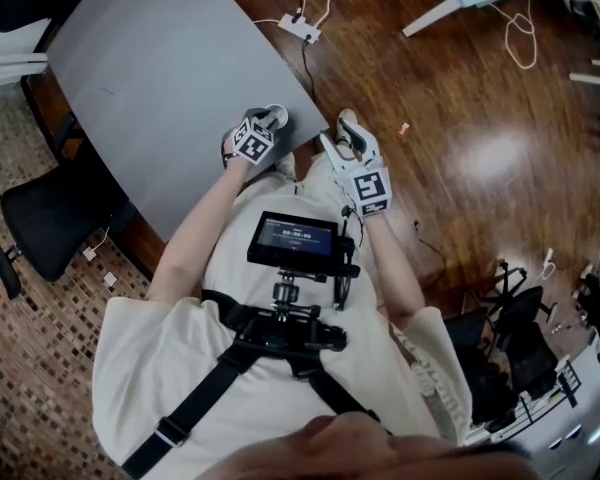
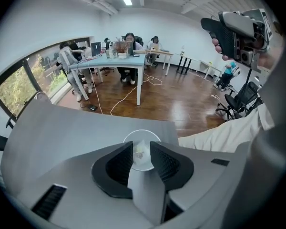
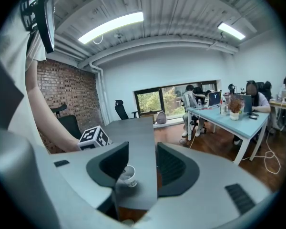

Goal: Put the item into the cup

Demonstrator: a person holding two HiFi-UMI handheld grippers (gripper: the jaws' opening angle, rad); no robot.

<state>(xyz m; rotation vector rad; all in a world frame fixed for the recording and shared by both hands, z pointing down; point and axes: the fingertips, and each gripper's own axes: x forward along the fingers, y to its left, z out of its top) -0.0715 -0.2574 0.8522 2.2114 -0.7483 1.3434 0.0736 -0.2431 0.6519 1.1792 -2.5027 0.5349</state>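
A white paper cup [image 2: 142, 133] stands on the grey table [image 2: 62, 128], close to its near corner. A small pale crumpled item [image 2: 141, 152] lies inside the cup. My left gripper [image 2: 142, 146] hangs just above the cup, open, with nothing pressed between its pads. In the head view the left gripper [image 1: 268, 121] is over the table's near edge and hides most of the cup. My right gripper [image 3: 142, 163] is open and empty, off the table's corner to the right [image 1: 346, 126]. Past its left jaw the same cup [image 3: 129, 176] shows, and the left gripper's marker cube [image 3: 94, 137].
The table [image 1: 160, 68] stretches away to the upper left. A black office chair [image 1: 50, 218] stands at its left side. A power strip [image 1: 300, 28] and cables lie on the wooden floor [image 1: 460, 118]. People sit at desks [image 2: 119, 56] across the room.
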